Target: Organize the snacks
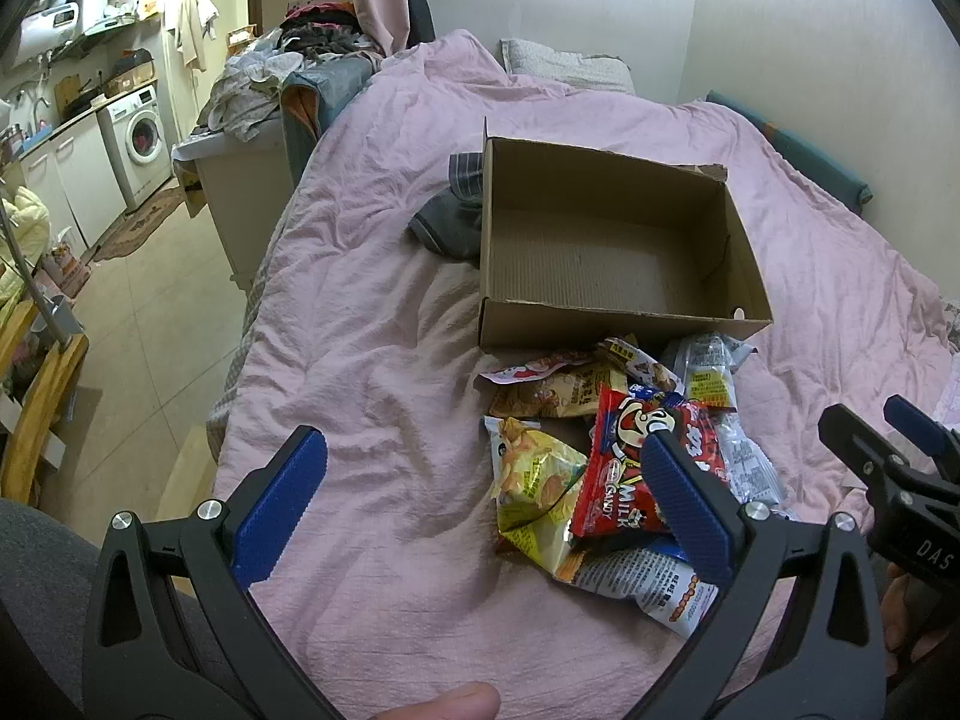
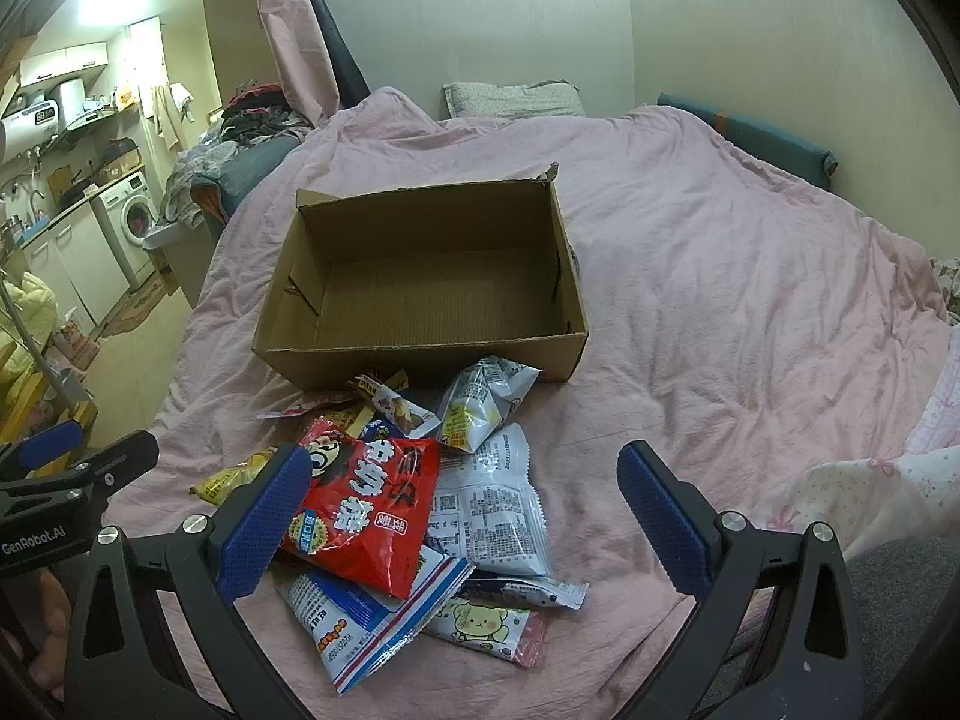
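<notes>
Snack packets [image 2: 420, 516] heaped, cardboard box [image 2: 420, 276] seemingly empty

A small lived-in home, a one-room flat by the look of it. A bed with a rumpled pink duvet [image 1: 540, 138] and a pillow [image 2: 510, 99] fills the centre of both views. At the left edge of the frame, the same room opens onto a kitchen corner: a front-loading washing machine [image 1: 141, 135] under a counter, white cabinets [image 1: 72, 180], and a water heater [image 2: 33, 120] on the wall. Heaped clothes [image 1: 258, 78] lie beside the bed at upper left.
</notes>
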`<state>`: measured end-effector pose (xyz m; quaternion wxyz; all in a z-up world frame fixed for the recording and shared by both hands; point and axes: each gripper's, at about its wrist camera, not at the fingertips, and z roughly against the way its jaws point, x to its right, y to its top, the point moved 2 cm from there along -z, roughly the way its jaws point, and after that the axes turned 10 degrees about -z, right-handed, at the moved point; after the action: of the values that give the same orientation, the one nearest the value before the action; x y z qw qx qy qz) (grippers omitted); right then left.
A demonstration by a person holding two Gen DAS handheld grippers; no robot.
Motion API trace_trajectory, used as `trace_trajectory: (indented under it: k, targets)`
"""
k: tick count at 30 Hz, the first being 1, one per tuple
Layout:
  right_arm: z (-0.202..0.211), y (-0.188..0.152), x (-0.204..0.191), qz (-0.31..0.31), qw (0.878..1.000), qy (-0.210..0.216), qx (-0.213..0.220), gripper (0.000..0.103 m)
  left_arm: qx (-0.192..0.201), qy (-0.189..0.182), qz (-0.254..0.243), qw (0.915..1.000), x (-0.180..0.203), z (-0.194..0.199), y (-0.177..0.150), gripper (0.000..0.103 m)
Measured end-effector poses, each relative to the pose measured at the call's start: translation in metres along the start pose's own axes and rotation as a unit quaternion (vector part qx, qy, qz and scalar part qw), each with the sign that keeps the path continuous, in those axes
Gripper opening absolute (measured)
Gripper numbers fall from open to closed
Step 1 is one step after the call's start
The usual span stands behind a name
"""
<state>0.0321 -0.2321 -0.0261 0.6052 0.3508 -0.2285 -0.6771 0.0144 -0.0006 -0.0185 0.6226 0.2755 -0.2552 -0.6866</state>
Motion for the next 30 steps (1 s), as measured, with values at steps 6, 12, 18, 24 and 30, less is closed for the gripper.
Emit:
trace_trajectory:
  k: [6,12,18,24,30]
  targets:
    - [0.0002,-0.0001,-0.0002,0.001,1.000,0.000,0.000,0.103,-0.001,0.000,0.001,1.0000,-0.0004,-0.0020,-0.0012,0.103]
    - [0.0002,-0.0005,-0.0009,0.001,1.000,0.001,0.000,0.103,-0.001,-0.001,0.001,1.0000,0.0005,-0.0030,-0.0025,0.103]
    - [0.0002,-0.0002,-0.0009,0.001,1.000,0.001,-0.001,0.103,-0.001,-0.001,0.001,1.0000,0.0011,-0.0036,-0.0035,0.103]
    - [0.0001,0.0000,-0.0008,0.002,1.000,0.001,0.000,0.103,-0.001,-0.001,0.002,1.0000,0.0015,-0.0040,-0.0038,0.103]
    - [-0.0002,0.0000,-0.0011,0.001,1.000,0.001,0.000,0.103,-0.002,0.000,0.002,1.0000,-0.0015,-0.0016,-0.0036,0.103]
